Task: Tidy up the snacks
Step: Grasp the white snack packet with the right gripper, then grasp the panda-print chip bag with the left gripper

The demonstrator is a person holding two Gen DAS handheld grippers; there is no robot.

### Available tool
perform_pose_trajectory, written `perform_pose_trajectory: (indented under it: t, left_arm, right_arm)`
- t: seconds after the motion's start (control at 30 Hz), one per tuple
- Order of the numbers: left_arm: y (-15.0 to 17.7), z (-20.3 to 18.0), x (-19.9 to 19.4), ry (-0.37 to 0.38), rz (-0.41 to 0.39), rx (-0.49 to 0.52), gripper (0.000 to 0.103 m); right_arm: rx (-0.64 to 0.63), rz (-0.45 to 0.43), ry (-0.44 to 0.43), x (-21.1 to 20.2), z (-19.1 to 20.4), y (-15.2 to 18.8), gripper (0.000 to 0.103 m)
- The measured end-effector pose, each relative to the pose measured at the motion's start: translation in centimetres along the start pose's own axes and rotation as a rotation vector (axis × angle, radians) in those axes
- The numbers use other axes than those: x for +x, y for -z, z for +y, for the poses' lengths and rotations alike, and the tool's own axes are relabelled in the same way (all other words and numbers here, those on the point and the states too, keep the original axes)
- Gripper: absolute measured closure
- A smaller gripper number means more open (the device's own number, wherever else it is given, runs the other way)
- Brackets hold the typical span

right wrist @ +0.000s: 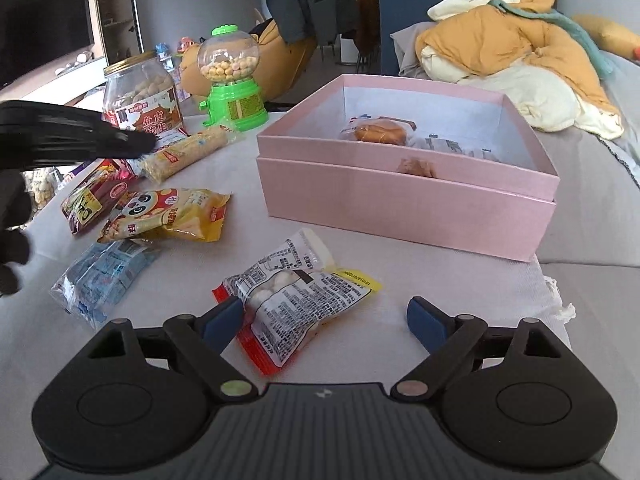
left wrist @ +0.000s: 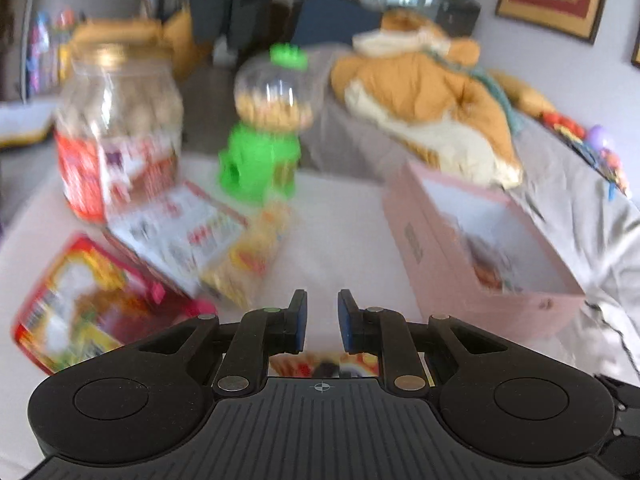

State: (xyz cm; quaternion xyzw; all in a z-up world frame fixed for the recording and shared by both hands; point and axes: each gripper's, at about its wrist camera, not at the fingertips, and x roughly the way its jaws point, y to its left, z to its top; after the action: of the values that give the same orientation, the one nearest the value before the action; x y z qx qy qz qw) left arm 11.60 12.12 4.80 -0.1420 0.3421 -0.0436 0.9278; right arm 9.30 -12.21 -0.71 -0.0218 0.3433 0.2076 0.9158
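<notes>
White cloth covers the desk (right wrist: 360,240), where an open pink cardboard box (right wrist: 400,200) already holds a few wrapped snacks. Just ahead of the wide-open, empty right gripper (right wrist: 324,320) lies a crinkly printed plastic packet of pale round puffs (right wrist: 296,300), probably light, slippery and crushable; its flat sealed red edge looks the safest hold. Blurred, the left gripper (left wrist: 322,320) hovers narrowly parted and empty near loose packets.
</notes>
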Motion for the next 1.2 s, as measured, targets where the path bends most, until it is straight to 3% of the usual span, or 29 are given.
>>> perform_pose_trajectory:
  t: [0.07, 0.2, 0.37, 0.4, 0.43, 0.47, 0.57, 0.67, 0.83, 1.03, 1.1, 1.2]
  left_arm:
    - [1.0, -0.8, -0.1, 0.021, 0.03, 0.059, 0.083]
    - [2.9, -3.2, -1.2, 0.024, 0.016, 0.215, 0.083]
    - [3.8, -4.5, -1.6, 0.027, 0.045, 0.262, 0.082]
    - [3.8, -4.6, -1.7, 0.023, 0.052, 0.265, 0.082]
    - [3.9, -4.9, -1.9, 0.024, 0.059, 0.266, 0.081]
    - [4.0, -5.0, -2.0, 0.028, 0.065, 0.265, 0.081]
    - [4.5, -6.1, -2.5, 0.037, 0.082, 0.29, 0.078]
    - [5.6, -7.8, -2.8, 0.044, 0.09, 0.353, 0.069]
    - [7.6, -11.1, -2.6, 0.011, 0.101, 0.51, 0.06]
    - [9.7, -12.9, -2.5, 0.009, 0.163, 0.674, 0.055]
    - [10.1, -12.9, -2.7, 0.017, 0.145, 0.678, 0.057]
    - [9.6, -12.1, -2.4, 0.033, 0.161, 0.606, 0.056]
  right_arm:
    - [0.02, -0.003, -0.016, 0.0, -0.4, -0.1, 0.013]
    - [0.048, 0.006, -0.012, 0.4, -0.5, -0.8, 0.013]
    - [0.055, 0.03, -0.038, 2.3, 0.5, -2.8, 0.014]
    - [0.047, 0.037, -0.021, 2.7, 0.6, -3.2, 0.02]
    - [0.046, 0.041, 0.001, 3.0, 0.6, -3.5, 0.035]
    - [0.05, 0.037, 0.023, 2.9, 0.4, -3.7, 0.042]
    - [0.071, 0.036, 0.057, 1.9, -1.0, -3.3, 0.042]
    - [0.091, 0.019, 0.115, 0.7, -3.1, -1.7, 0.042]
    - [0.121, -0.023, 0.108, -0.6, -5.5, -0.1, 0.039]
    - [0.085, -0.025, 0.11, -0.4, -4.9, 0.2, 0.028]
    - [0.092, -0.027, 0.104, -0.5, -5.0, 0.2, 0.027]
    - [0.107, -0.031, 0.088, -0.6, -5.3, 0.2, 0.026]
